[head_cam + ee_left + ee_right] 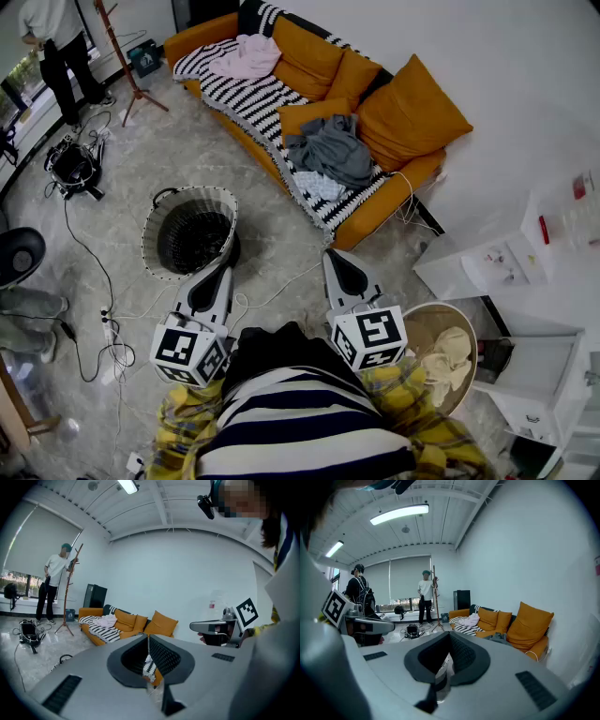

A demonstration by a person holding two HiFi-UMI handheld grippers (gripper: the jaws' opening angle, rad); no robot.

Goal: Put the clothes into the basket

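Left gripper (226, 261), right gripper (336, 258): closed, empty.
Grey garment (330, 148) at sofa's (192, 37) front edge: likely limp, light; pinch a raised fold.

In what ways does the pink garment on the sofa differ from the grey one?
The pink garment is pale and lies at the far end of the sofa, on the striped blanket; the grey garment is dark and lies near the closer end, beside an orange cushion. The grey garment looks larger than the pink garment. Both lie crumpled on the sofa.
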